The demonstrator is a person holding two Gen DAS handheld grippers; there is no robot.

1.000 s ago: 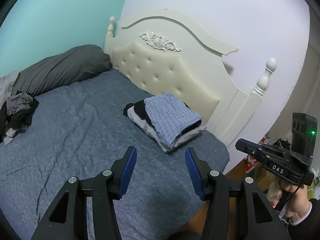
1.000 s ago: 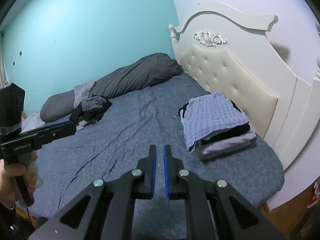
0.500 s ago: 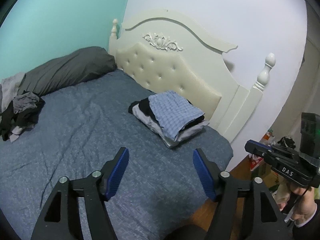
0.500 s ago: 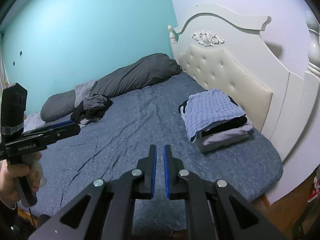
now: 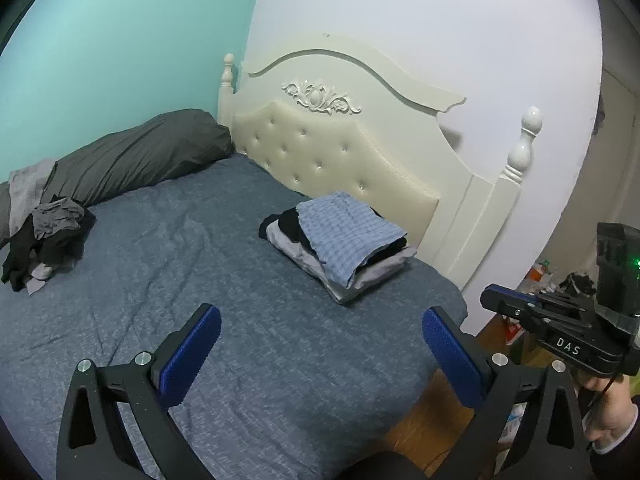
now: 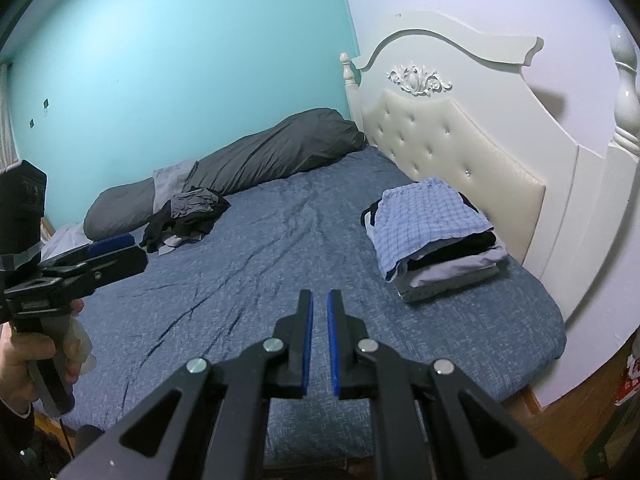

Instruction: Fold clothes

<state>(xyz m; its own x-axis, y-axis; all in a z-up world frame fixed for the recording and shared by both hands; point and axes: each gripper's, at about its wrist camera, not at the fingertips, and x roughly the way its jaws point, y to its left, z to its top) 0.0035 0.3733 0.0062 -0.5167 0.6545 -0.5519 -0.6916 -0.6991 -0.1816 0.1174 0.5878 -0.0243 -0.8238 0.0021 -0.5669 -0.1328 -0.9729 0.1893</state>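
Over the near edge of a bed, the left gripper (image 5: 320, 346) hangs with its blue-padded jaws opening wide and nothing between them, only the wrinkled blue-grey bed cover (image 5: 224, 280) showing below the fingers. The right gripper (image 6: 319, 330), held beside it, has its two pads drawn almost together with just a thin slit of cover visible in the gap, and it grips nothing. Ahead of the left gripper's fingers and slightly to their right, a folded stack of clothes (image 5: 340, 244) rests near the corner of the mattress, just in front of the cream tufted headboard (image 5: 340, 152): a blue checked garment (image 6: 424, 220) lies on top, draped over its near side, with black and pale grey layers squared up beneath. Far off to the left of the fingers, well apart from the stack, a loose heap of unfolded clothes (image 5: 44, 244) in black and grey lies crumpled against a long dark grey pillow (image 5: 140, 160) that runs along the teal wall (image 5: 112, 40). Between heap and stack the cover lies open and creased. To the right of the fingers the mattress ends and wooden floor (image 5: 424, 420) shows below its edge.
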